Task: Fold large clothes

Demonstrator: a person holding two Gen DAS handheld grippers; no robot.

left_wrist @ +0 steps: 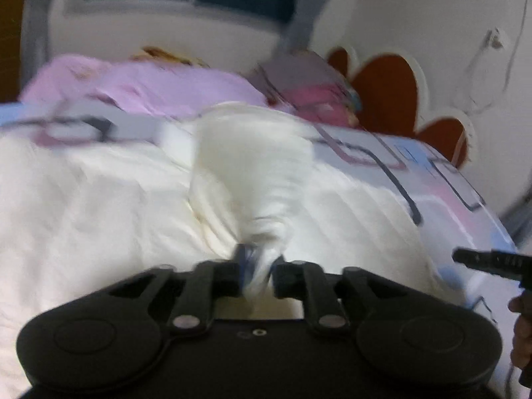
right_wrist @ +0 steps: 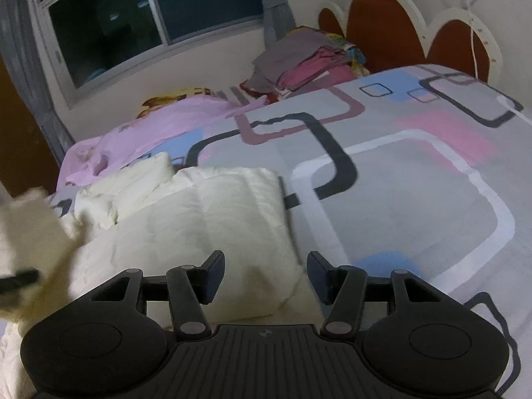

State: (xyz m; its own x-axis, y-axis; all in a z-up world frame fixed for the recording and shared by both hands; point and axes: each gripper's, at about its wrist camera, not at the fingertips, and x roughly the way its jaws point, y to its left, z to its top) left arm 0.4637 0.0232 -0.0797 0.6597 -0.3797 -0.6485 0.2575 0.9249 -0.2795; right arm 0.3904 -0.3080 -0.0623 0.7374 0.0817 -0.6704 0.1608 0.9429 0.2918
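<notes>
Left gripper [left_wrist: 257, 274]: fingers closed on a gathered bunch of the cream garment [left_wrist: 99, 206]. The pinched cloth rises from the fingers in a twisted, pleated cone; the view is motion-blurred, so the fold lines cannot be read closely.

Right gripper [right_wrist: 264, 276]: fingers spread apart, holding nothing, poised just above the near end of the cream garment [right_wrist: 212, 219]. Blue pads [right_wrist: 214, 274] face each other across the gap.

Cream garment: large, quilted, partly folded. It lies on the bed's near left part, reaching the near edge below both grippers. In the right wrist view one squared fold ends in a straight edge toward the bed's middle, with looser heaps behind it toward the left edge.

Bedsheet [right_wrist: 415, 199]: grey, printed with rounded rectangles in black, white, mauve, pink and blue. It is bare across the right half.

Pink cloth [right_wrist: 156, 126]: spread along the far left edge of the bed, just behind the cream garment.

Clothes pile [right_wrist: 306, 63]: grey, pink and multicoloured pieces stacked at the far corner, against the headboard.

Headboard [right_wrist: 379, 23]: white frame with rust-brown arched panels, at the bed's far right.

Window [right_wrist: 133, 16]: dark panes, white frame, wall beyond the far left edge.
</notes>
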